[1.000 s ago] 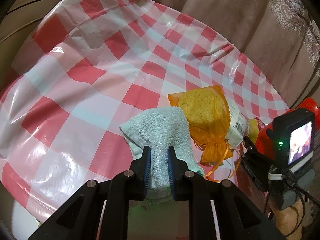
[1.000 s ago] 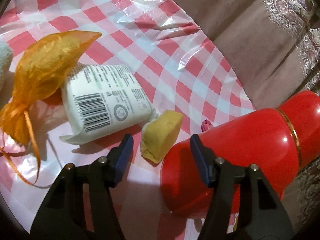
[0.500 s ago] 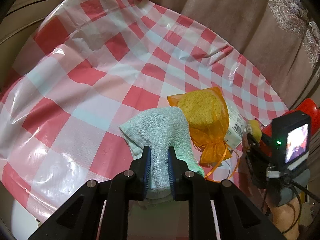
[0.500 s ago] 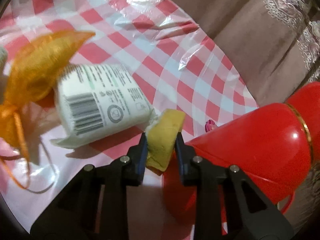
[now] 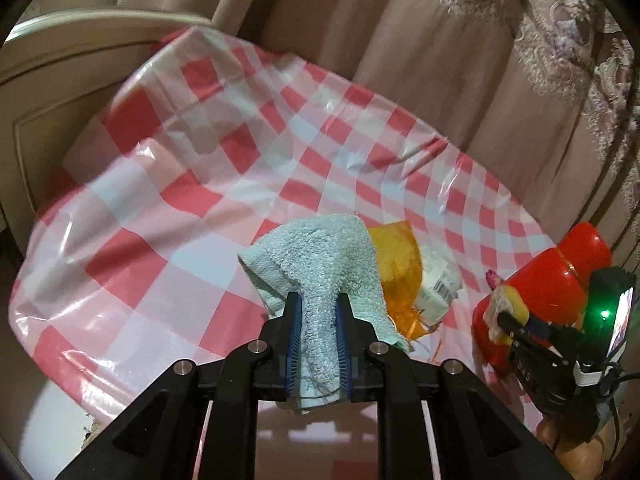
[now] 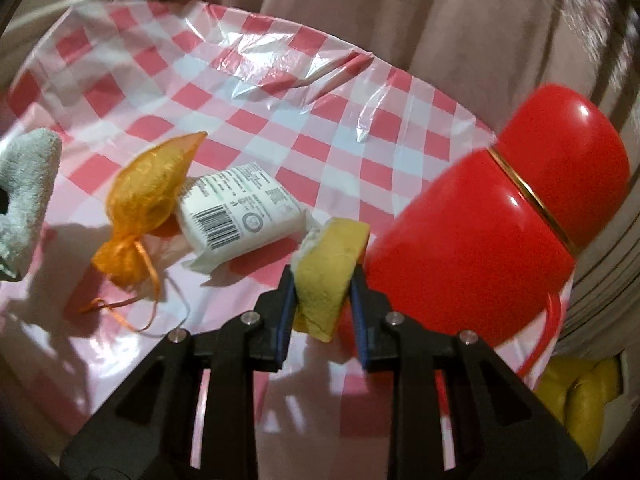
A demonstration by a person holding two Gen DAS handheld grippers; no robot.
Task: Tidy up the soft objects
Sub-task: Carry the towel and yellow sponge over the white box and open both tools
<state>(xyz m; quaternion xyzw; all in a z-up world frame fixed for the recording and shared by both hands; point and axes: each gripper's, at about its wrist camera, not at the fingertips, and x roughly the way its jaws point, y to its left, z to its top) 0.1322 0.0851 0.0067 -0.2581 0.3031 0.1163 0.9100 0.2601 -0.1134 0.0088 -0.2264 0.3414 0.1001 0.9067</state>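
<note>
My left gripper (image 5: 317, 304) is shut on a pale green towel (image 5: 320, 256) and holds it lifted above the table. The towel also shows at the left edge of the right wrist view (image 6: 24, 184). My right gripper (image 6: 322, 280) is shut on a yellow sponge (image 6: 328, 276) and holds it raised off the table; the sponge also shows in the left wrist view (image 5: 510, 306). An orange mesh pouch (image 6: 148, 200) with a ribbon and a white wrapped packet (image 6: 236, 216) lie on the red-checked tablecloth (image 6: 280, 92).
A large red flask (image 6: 500, 224) lies on its side at the right, close behind the sponge. Brown curtains (image 5: 400, 40) hang behind the table. Something yellow (image 6: 580, 392) sits below the table's right edge. The tablecloth's plastic is wrinkled at the back.
My right gripper closed on the yellow sponge and lifted it. My left gripper raised the towel off the table; both cameras now sit higher and tilt up.
</note>
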